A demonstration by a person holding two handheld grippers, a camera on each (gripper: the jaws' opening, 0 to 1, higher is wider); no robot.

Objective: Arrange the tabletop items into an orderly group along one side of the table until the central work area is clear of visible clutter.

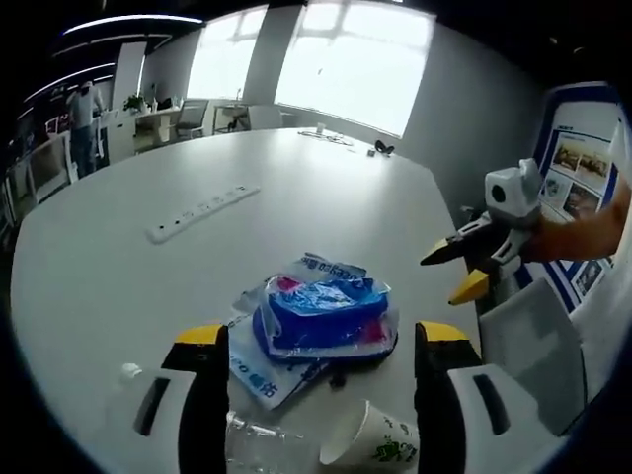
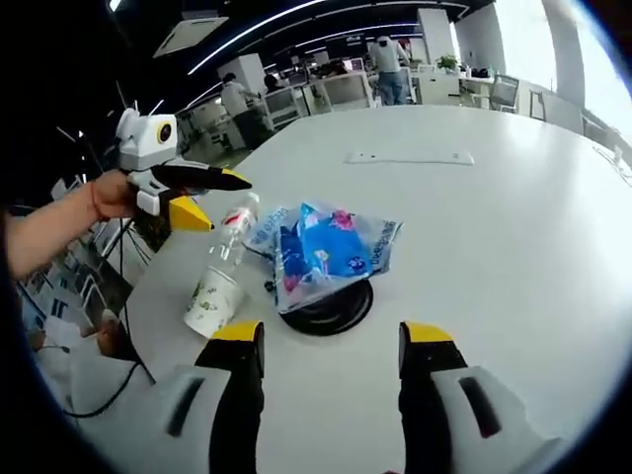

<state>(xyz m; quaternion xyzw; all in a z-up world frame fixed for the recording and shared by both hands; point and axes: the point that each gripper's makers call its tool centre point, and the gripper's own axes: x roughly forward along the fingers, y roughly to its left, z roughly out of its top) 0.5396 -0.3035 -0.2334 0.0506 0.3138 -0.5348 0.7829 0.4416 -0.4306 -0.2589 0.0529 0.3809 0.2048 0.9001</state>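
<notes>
White surface (image 2: 513, 227) carries blue plastic bag (image 2: 326, 252) on a black round disc (image 2: 331, 311) near one edge; clear bottle (image 2: 229, 237) and paper cup (image 2: 212, 296) just beside it. Left gripper (image 2: 202, 197) and right gripper (image 1: 464, 269) hover, jaws apart, empty.

1 plastic bag (image 2: 326, 252), 1 bottle (image 2: 229, 237), 1 paper cup (image 2: 212, 301) (tipped), 1 power strip (image 2: 409, 157).

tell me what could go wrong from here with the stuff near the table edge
The paper cup and clear plastic bottle both lie on their sides close to the table rim, so a nudge could roll them off. The blue plastic bag drapes over a black round object; pulling the bag might drag it along.
</notes>
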